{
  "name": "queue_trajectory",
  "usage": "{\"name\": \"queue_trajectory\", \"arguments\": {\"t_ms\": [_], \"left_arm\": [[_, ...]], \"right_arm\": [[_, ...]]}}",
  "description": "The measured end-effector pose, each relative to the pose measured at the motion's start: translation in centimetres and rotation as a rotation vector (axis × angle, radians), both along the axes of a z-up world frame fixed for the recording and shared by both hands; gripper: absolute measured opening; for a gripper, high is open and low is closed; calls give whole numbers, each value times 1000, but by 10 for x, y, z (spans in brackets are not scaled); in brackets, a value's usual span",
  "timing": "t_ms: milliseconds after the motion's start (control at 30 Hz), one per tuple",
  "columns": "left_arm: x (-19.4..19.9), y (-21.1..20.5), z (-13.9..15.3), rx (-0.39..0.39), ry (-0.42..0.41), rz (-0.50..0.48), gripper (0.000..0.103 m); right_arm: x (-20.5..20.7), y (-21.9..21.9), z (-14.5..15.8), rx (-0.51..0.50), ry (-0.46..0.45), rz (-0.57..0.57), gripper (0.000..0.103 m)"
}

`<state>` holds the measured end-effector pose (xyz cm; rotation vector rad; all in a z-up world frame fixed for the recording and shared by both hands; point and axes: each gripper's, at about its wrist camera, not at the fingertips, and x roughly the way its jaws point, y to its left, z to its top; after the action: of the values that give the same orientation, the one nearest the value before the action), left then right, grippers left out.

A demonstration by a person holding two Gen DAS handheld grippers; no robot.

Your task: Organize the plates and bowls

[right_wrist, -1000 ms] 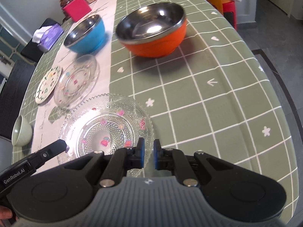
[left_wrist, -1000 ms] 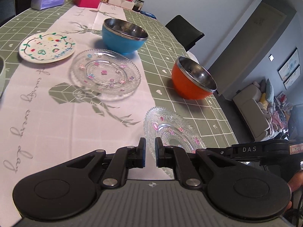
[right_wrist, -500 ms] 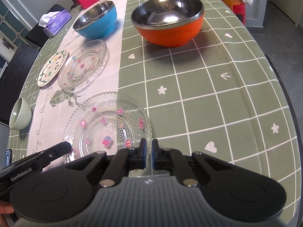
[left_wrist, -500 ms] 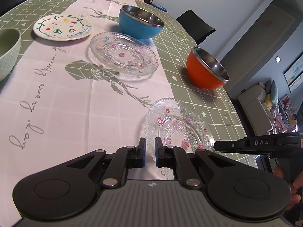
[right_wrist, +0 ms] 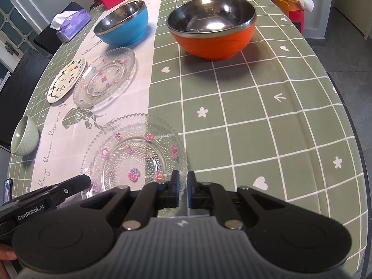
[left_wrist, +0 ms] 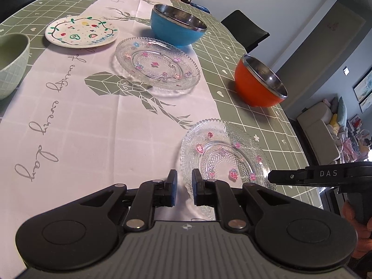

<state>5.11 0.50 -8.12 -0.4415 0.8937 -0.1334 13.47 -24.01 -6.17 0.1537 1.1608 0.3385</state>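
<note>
Right tool [right_wrist: 181,187] nearly closed beside the near glass plate [right_wrist: 130,153] — left tool [left_wrist: 184,186] slightly open, empty.

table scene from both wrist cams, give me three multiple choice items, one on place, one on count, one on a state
1. Where does the near glass plate lie?
A. Inside the blue bowl
B. Across the edge between runner and green cloth
C. Stacked on the painted plate

2. How many steel-lined bowls stand on the table?
A. Two
B. Four
C. None

3. How is the right gripper set?
A. Clamped on a bowl rim
B. Wide open over a bowl
C. Nearly closed, holding nothing

Key:
1 B: the white runner ends under the plate's middle.
2 A: only the blue bowl and orange bowl show steel inside.
3 C: just a slim gap shows between its pads, at the plate's near rim.
</note>
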Motion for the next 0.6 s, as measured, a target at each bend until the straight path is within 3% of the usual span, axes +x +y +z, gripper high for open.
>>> {"name": "queue_trajectory", "arguments": {"t_ms": [133,200,233,433,600], "left_arm": [[-2,2,5,31,-27,24,24],[-3,3,9,40,-41,31,24],[-3,3,11,47,-49,31,25],[-7,-3,30,148,-109,20,44],[-2,0,39,231,-112,9,45]], "right_arm": [[-2,0,5,-38,-40,-11,11],[-2,-3,9,-36,-61,-18,26],[-2,-4,10,-28,-67,-19,29],[-7,4,18,-1,-123,15,33],[-10,21,24,-32,-203,67,37]]}}
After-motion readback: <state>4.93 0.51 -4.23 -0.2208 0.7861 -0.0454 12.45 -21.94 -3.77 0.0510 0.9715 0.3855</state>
